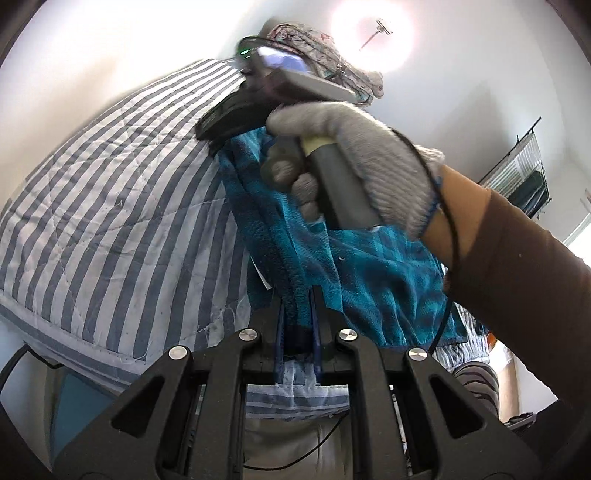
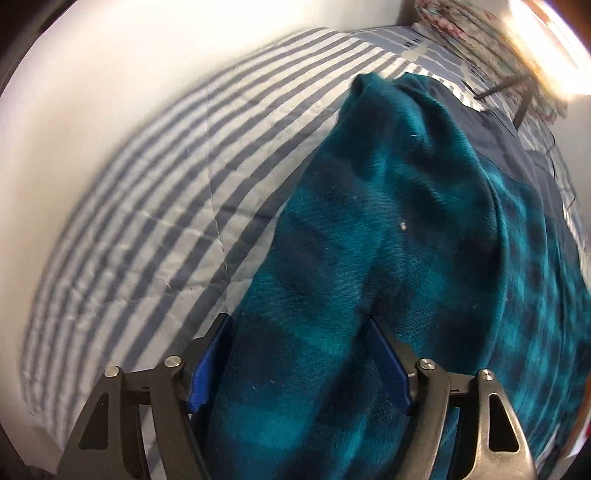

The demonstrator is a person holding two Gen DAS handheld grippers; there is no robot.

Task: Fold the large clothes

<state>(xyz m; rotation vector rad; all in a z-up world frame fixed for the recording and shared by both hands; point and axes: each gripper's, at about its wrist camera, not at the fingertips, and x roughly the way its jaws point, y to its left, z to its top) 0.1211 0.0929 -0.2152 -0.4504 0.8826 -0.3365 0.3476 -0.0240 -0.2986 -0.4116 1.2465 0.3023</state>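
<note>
A teal and dark plaid fleece garment [image 1: 369, 273] hangs above a striped bed. My left gripper [image 1: 297, 306] is shut on a bunched edge of it, the fabric pinched between the blue pads. In the left wrist view the gloved hand [image 1: 354, 158] holds the other gripper's handle just beyond, its front against the garment. In the right wrist view the same garment [image 2: 388, 240] fills the centre and right, draped over and between the fingers. My right gripper [image 2: 299, 354] is shut on a thick fold of it.
A blue and white striped quilt [image 2: 147, 206] covers the bed, with a white wall behind it. A patterned pillow [image 1: 314, 40] lies at the far end. A bright ceiling light [image 1: 373, 33] is overhead. A dark rack [image 1: 524, 166] stands at the right.
</note>
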